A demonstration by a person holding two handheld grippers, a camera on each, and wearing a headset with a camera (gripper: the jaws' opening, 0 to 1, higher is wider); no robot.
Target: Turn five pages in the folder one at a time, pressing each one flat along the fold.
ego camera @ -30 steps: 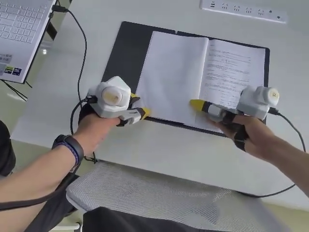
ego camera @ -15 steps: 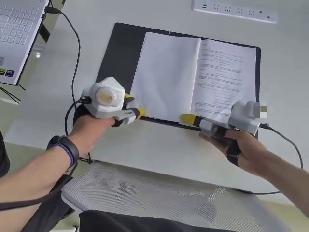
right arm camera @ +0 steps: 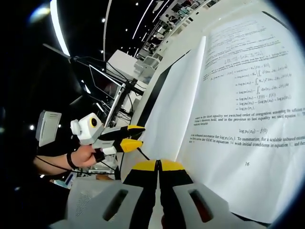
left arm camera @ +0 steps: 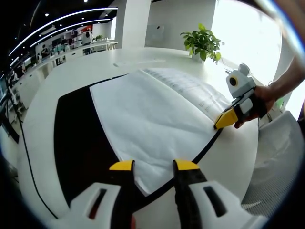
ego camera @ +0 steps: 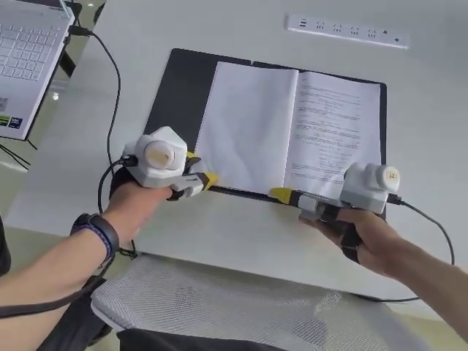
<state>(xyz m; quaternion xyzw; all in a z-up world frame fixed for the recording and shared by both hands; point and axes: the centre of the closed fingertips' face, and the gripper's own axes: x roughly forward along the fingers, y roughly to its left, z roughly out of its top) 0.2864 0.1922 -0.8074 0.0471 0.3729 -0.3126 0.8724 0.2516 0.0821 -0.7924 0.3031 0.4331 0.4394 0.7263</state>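
The white workbench point(ego camera: 241, 234) carried the open black folder point(ego camera: 172, 88) squarely in front of me, its fold running from the near edge straight away from me. A blank white sheet point(ego camera: 245, 124) lay flat on the left of that fold and a printed white page point(ego camera: 333, 124) on the right. My left claw point(left arm camera: 153, 166) sat at the sheet's near left corner with its yellow tips apart, straddling the folder's edge and gripping nothing. My right claw point(right arm camera: 157, 165) had its tips pressed together, with nothing visible between them, and rested at the near end of the fold, pointing leftward. The printed page lay just to its right, so I judged this claw the nearer one both for running up the fold and for lifting that page. The print was mostly equations; I could read the page number "16" and a line beginning "To summarize".
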